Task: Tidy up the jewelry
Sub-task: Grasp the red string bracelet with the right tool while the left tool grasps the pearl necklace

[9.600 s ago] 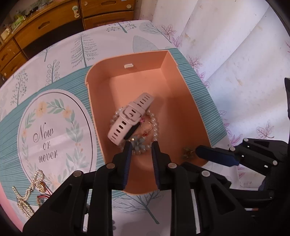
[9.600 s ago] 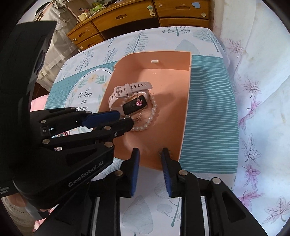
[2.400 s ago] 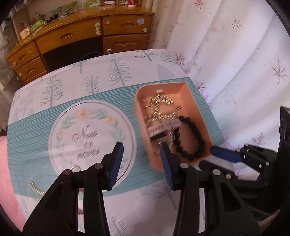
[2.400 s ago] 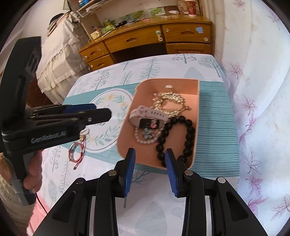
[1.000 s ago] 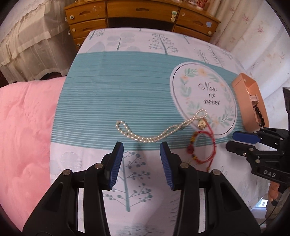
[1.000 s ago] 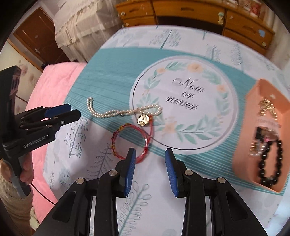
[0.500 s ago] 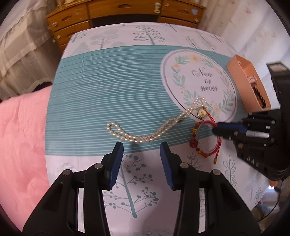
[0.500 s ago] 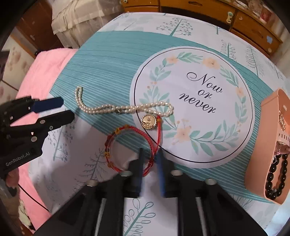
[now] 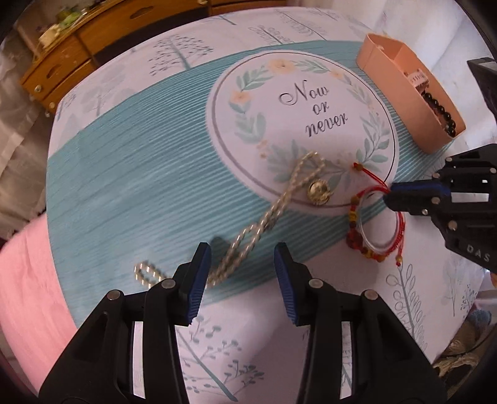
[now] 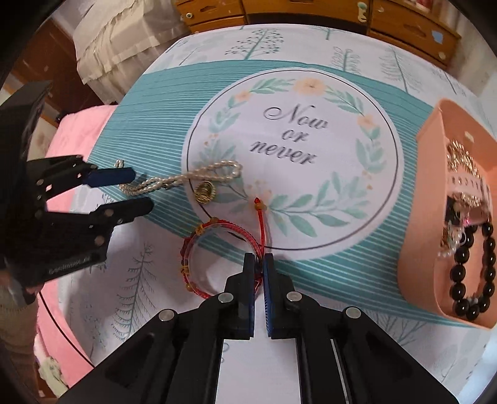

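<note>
A red cord bracelet [image 10: 217, 251] with small beads lies on the tablecloth; it also shows in the left wrist view [image 9: 376, 227]. My right gripper [image 10: 259, 264] is shut on its right side. A pearl necklace [image 10: 183, 180] with a gold pendant [image 10: 205, 192] lies to the left; in the left wrist view the necklace [image 9: 257, 227] runs between the fingers of my open left gripper [image 9: 242, 258], which hovers over it. The peach tray [image 10: 416, 248] on the right holds a black bead bracelet [image 10: 475, 270], a watch and gold chains.
The tablecloth carries a round "Now or never" print [image 10: 292, 140]. A wooden dresser [image 10: 310, 12] stands behind the table. A pink bedspread [image 9: 25, 279] lies off the table's left edge. A white curtain hangs at the far right.
My right gripper has dropped to the red bracelet and shut on its cord. My left gripper has moved in low over the pearl necklace and stays open.
</note>
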Motion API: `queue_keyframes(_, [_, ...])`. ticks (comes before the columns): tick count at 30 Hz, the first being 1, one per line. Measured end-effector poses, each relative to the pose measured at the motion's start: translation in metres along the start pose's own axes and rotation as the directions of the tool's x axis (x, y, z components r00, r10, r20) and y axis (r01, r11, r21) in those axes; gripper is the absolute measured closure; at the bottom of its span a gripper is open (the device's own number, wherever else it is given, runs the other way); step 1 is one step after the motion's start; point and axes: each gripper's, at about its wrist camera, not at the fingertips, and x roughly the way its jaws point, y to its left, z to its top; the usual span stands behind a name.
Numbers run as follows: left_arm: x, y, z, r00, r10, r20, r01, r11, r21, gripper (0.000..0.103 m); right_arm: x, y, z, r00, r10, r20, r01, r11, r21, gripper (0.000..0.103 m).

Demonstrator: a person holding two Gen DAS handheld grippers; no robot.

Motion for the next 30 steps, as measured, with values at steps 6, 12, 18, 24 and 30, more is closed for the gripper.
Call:
queue_keyframes(6, [0.009,-0.015,0.031,0.999,0.009,-0.032,-0.006,0.995,0.095,0.064,-0.003,-0.016,-0.008,0.999,0.042,0.005,-0.042,0.999,0.029,0.098])
queue_keyframes(12, [0.015,-0.029,0.051,0.999,-0.019,-0.034,0.023,0.991,0.134,0.064,-0.008,-0.031,-0.012,0.998,0.069,0.009,-0.070,0.996,0.050,0.098])
queue_keyframes(18, [0.020,-0.026,0.063,0.996,-0.078,-0.045,0.083,0.987,0.137,0.073,-0.009,-0.037,-0.016,0.996,0.085,0.011,-0.086,0.994,0.070,0.098])
queue_keyframes(24, [0.023,-0.011,0.077,0.993,-0.090,-0.079,0.100,0.985,0.142,0.091,-0.008,-0.040,-0.016,0.996,0.093,0.015,-0.094,0.992,0.084,0.098])
queue_keyframes(30, [0.026,-0.001,0.088,0.991,-0.080,-0.107,0.092,0.990,0.111,0.099,-0.009,-0.041,-0.017,0.995,0.099,0.019,-0.100,0.991,0.092,0.098])
